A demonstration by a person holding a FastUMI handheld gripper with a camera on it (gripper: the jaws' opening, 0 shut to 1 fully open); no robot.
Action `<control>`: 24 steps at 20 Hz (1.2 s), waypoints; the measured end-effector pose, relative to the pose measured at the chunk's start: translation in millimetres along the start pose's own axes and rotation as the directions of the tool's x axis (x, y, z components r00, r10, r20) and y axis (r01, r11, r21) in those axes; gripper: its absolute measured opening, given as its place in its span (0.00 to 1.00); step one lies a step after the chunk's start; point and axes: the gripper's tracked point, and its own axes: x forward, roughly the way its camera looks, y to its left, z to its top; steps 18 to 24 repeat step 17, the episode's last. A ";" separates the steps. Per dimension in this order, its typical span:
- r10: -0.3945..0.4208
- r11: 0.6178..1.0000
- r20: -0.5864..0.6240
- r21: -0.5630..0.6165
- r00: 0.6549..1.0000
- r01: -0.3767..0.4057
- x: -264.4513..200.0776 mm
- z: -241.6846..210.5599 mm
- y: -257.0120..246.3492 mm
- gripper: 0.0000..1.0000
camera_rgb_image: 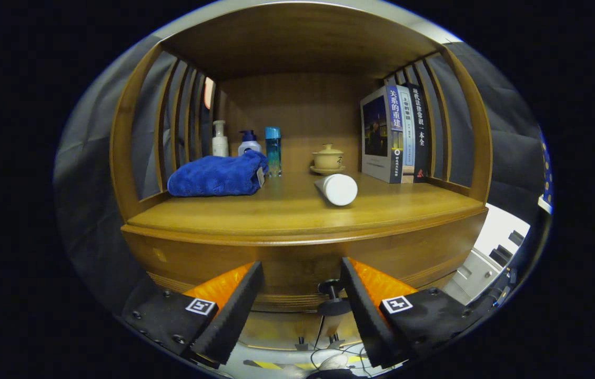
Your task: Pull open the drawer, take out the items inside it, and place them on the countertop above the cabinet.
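My gripper is open, with nothing between its fingers, and sits low in front of the wooden cabinet. Its fingertips frame the cabinet's front panel just under the countertop edge. A small dark knob shows against that panel, close beside the right finger. On the countertop lie a folded blue towel toward the left and a white cylinder on its side near the middle. I cannot tell whether the drawer stands open or shut.
At the back of the countertop stand a white pump bottle, a second pump bottle, a blue bottle, a lidded tea cup on a saucer and several upright books. Slatted side walls enclose the shelf. Cables lie on the floor below.
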 end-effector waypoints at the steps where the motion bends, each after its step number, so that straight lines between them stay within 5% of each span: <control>1: -0.009 1.000 0.017 -0.007 1.000 0.009 -7.1 13.8 -3.8 0.99; 11: -0.106 0.984 0.042 0.152 0.993 0.098 -138.6 107.6 -49.0 0.97; 24: -0.077 0.994 0.113 0.086 0.991 0.068 -161.3 134.2 -29.9 0.97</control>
